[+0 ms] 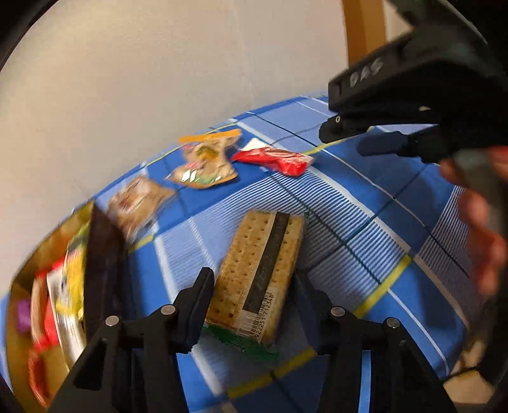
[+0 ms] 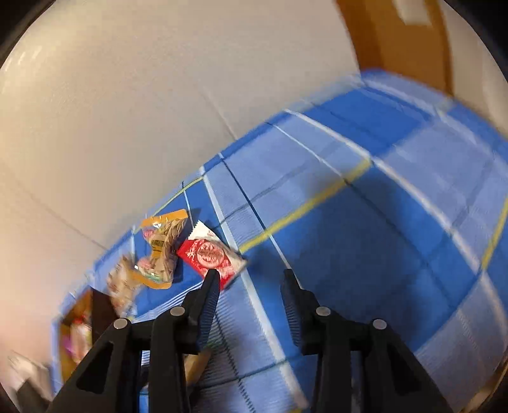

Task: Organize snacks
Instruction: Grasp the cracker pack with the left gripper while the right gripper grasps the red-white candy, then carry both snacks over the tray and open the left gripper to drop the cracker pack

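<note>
A tan cracker pack (image 1: 257,270) with a dark strip and a barcode lies on the blue checked tablecloth (image 1: 365,222). My left gripper (image 1: 250,282) straddles it, its fingers against both long sides. Farther back lie a red packet (image 1: 276,159), an orange-topped clear packet (image 1: 206,162) and a blurred brownish packet (image 1: 136,203). My right gripper (image 1: 349,138) hovers at the upper right, held by a hand (image 1: 476,228). In its own view the right gripper (image 2: 250,276) stands open over bare cloth. Its left fingertip overlaps the red packet (image 2: 212,257), beside the orange-topped packet (image 2: 162,247).
A cardboard box (image 1: 19,282) holding several colourful snack packs sits at the left, a dark flap (image 1: 101,254) raised on its near side; it is blurred in the right wrist view (image 2: 66,343). A pale wall runs behind the table. A wooden frame (image 1: 362,28) stands at the back right.
</note>
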`<state>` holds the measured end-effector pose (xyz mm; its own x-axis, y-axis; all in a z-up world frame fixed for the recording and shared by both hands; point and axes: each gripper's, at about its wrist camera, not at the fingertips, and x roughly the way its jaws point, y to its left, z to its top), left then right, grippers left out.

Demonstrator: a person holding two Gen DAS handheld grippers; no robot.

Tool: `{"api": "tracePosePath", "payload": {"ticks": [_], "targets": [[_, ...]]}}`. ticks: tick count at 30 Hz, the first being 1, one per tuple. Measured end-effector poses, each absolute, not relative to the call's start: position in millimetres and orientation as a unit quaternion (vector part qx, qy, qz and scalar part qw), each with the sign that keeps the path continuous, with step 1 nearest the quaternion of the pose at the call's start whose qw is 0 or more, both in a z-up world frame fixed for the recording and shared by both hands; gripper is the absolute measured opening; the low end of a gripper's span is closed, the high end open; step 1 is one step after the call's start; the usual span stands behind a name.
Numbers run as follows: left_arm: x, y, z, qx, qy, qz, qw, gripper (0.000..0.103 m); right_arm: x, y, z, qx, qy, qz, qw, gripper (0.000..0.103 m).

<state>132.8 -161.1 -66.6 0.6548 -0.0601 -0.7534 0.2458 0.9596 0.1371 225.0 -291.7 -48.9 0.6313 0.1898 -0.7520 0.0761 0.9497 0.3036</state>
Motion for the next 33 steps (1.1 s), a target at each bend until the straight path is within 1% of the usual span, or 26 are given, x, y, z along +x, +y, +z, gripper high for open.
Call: {"api": "tracePosePath", "payload": {"ticks": [2, 7, 12, 14, 16, 20, 21, 23, 28, 30, 33], "targets": [[127.0, -157.8, -68.3, 0.096, 0.404, -0.081, 0.906, 0.051, 229.4, -285.3, -46.2, 0.132, 0.419, 0.046, 0.897, 0.04], [115.8, -146.9, -69.6, 0.068, 0.393, -0.081, 0.914, 0.051, 240.2, -266.3, -42.3, 0.072, 0.402, 0.061, 0.911, 0.048], [109.2, -147.9, -71.6, 0.081, 0.373, -0.086, 0.92, 0.052, 257.6, -243.9, -60.9, 0.042, 0.428, 0.072, 0.9, 0.049], [108.2, -148.9, -73.1, 0.088, 0.364, -0.085, 0.923, 0.052, 262.3, -235.0, -67.8, 0.014, 0.434, 0.069, 0.898, 0.049], [106.9, -149.1, -73.1, 0.093, 0.357, -0.085, 0.926, 0.052, 265.3, -232.1, -73.0, 0.007, 0.436, 0.076, 0.897, 0.05], [107.4, -147.8, -72.3, 0.088, 0.356, -0.086, 0.926, 0.052, 268.3, -237.6, -79.4, 0.031, 0.438, 0.077, 0.895, 0.05], [106.8, -147.6, -71.9, 0.087, 0.356, -0.087, 0.926, 0.052, 267.7, -239.1, -79.4, 0.036, 0.436, 0.079, 0.896, 0.048], [107.1, -146.7, -72.3, 0.085, 0.355, -0.088, 0.927, 0.052, 265.0, -240.2, -78.9, 0.04, 0.439, 0.08, 0.894, 0.037], [107.0, -146.1, -72.3, 0.081, 0.354, -0.096, 0.927, 0.053, 253.8, -244.4, -76.8, 0.048, 0.449, 0.081, 0.889, 0.034], [108.5, -145.3, -72.4, 0.081, 0.358, -0.104, 0.924, 0.057, 247.7, -247.6, -75.1, 0.057, 0.456, 0.075, 0.885, 0.034], [112.3, -143.1, -70.6, 0.069, 0.367, -0.115, 0.92, 0.063, 238.5, -262.2, -75.2, 0.11, 0.469, 0.066, 0.874, 0.034]]}}
